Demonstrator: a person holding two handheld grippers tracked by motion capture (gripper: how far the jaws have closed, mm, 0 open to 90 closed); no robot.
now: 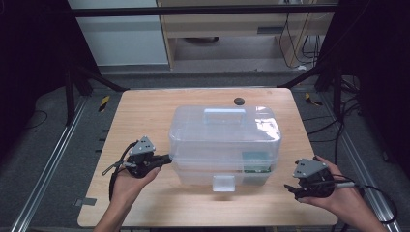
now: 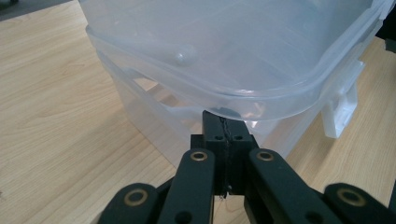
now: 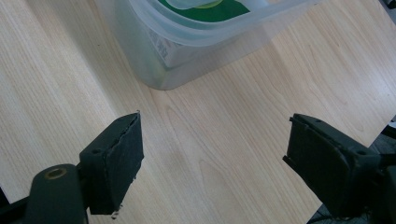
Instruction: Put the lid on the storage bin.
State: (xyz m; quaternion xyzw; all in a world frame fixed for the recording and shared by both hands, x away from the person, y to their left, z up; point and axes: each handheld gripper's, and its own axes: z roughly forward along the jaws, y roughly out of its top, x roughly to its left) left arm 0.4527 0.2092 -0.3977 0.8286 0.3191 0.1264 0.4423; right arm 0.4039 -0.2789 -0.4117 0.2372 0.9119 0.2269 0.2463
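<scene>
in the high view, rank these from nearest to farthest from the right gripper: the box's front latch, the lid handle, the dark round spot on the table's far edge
1. The front latch, on the clear plastic box's near side, lies closest to the right gripper.
2. The lid handle, on top of the box toward the back.
3. The dark round spot, beyond the box near the table's far edge.

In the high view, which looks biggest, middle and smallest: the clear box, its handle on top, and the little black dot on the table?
Largest to smallest as they look in the high view:
1. Clear box
2. Handle
3. Black dot
The dot is farther from the camera, but the gaps are plain enough to rank.
</scene>
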